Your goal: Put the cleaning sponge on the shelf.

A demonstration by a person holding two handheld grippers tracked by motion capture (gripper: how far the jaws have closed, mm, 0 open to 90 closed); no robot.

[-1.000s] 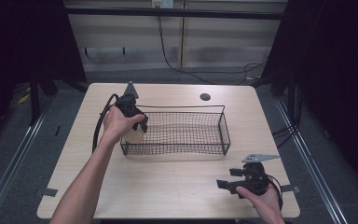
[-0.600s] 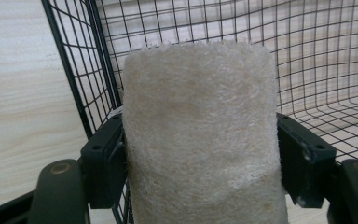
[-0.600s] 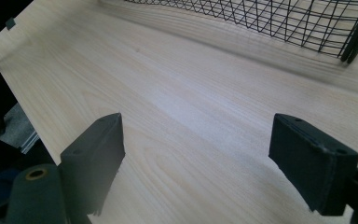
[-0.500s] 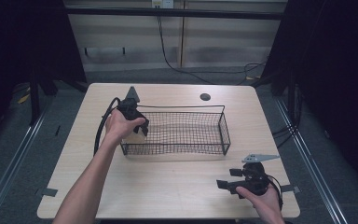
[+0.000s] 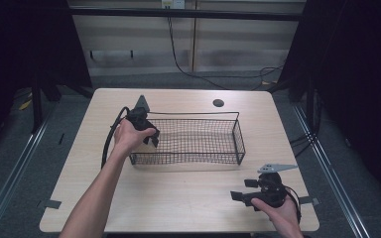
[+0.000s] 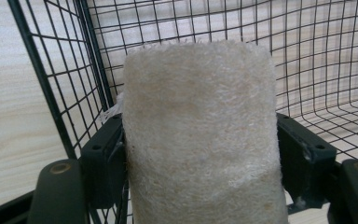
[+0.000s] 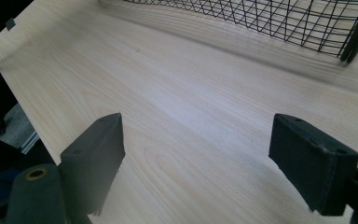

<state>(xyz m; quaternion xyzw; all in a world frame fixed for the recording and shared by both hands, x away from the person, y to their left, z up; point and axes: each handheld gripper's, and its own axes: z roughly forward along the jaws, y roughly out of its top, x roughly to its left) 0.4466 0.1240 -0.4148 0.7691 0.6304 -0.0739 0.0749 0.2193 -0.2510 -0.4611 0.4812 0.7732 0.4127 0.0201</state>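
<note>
A beige, coarse-fibred sponge block [image 6: 200, 126] stands between the jaws of my left gripper [image 6: 200, 144], and both pads press its sides. The left gripper [image 5: 150, 138] reaches over the left end of a black wire basket [image 5: 193, 158], whose mesh wall [image 6: 65, 93] rises right behind the block. My right gripper [image 5: 236, 196] rests near the table's front right corner, held low over the wood. Its jaws stand wide apart with nothing between them in the right gripper view [image 7: 205, 154].
The basket lies across the middle of the light wooden table [image 5: 178, 198], and its near corner [image 7: 349, 42] shows in the right gripper view. A round dark hole [image 5: 218, 103] sits in the tabletop behind the basket. Cables trail from both grippers.
The left hand has shifted slightly at the basket's left end, still holding the block. The right hand has not moved.
</note>
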